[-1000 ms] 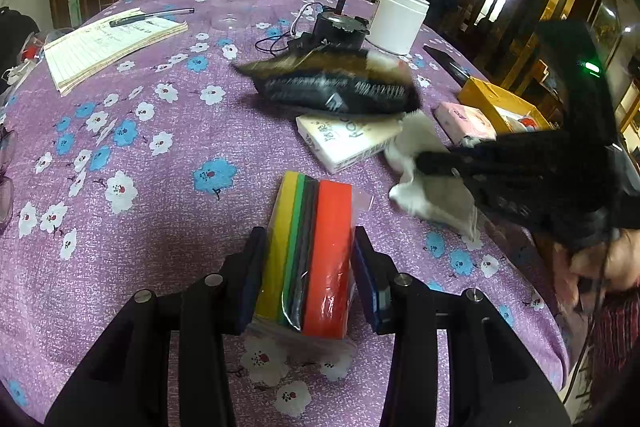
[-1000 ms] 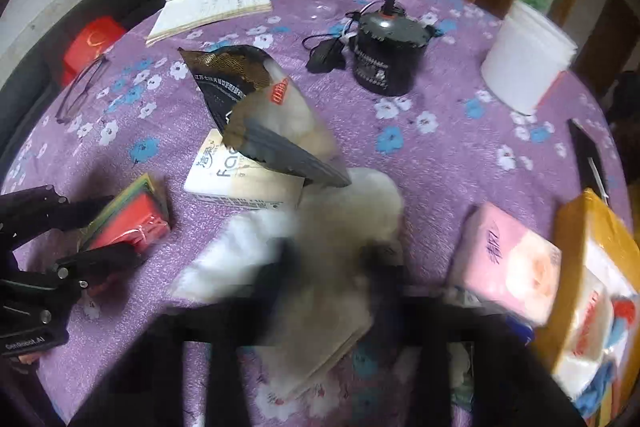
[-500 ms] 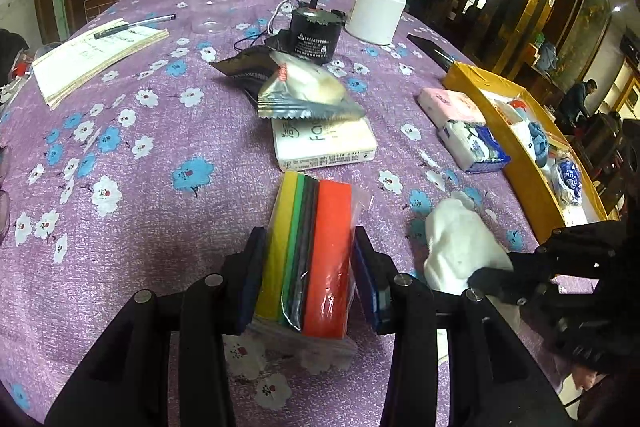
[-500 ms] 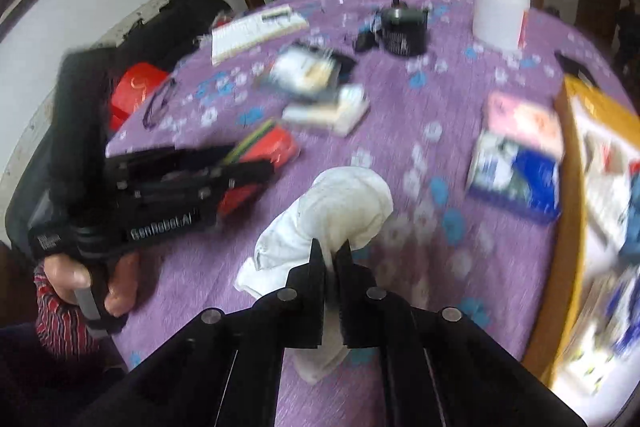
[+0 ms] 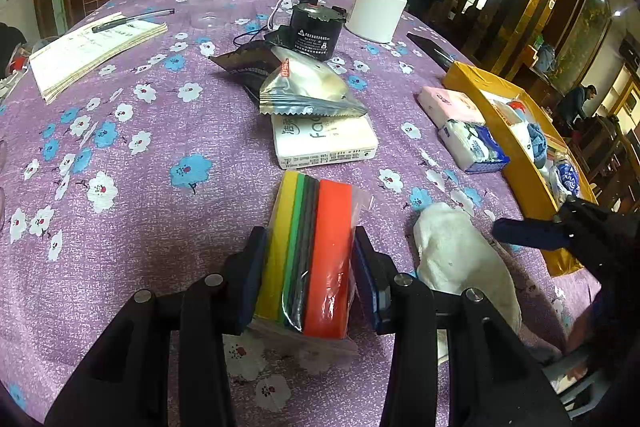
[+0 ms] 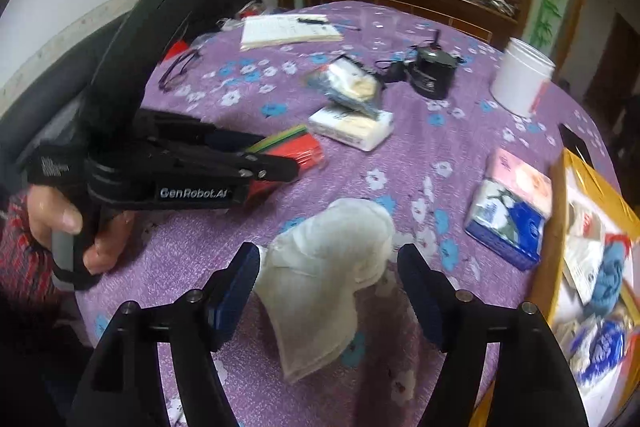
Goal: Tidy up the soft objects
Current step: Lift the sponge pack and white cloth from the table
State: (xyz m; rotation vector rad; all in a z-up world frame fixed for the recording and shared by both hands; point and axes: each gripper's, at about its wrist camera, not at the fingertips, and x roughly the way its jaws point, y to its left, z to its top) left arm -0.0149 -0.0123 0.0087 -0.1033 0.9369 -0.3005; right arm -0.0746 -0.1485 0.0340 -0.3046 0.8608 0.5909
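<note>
— Since a second ago? 
— Carried in from the far packets, the white cloth (image 5: 460,255) now lies on the purple tablecloth (image 5: 120,247), right of the left gripper (image 5: 306,267), which clamps the coloured sponge pack (image 5: 312,251).

— And the right wrist view? 
— Right gripper (image 6: 328,287) jaws have just been opening; the cloth lies between them, released, near the yellow box (image 6: 560,227).

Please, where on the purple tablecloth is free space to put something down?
Bare tablecloth lies between the notepad and the sponge pack. Crowded: the tissue packs beside the yellow box, and the white cloth.
</note>
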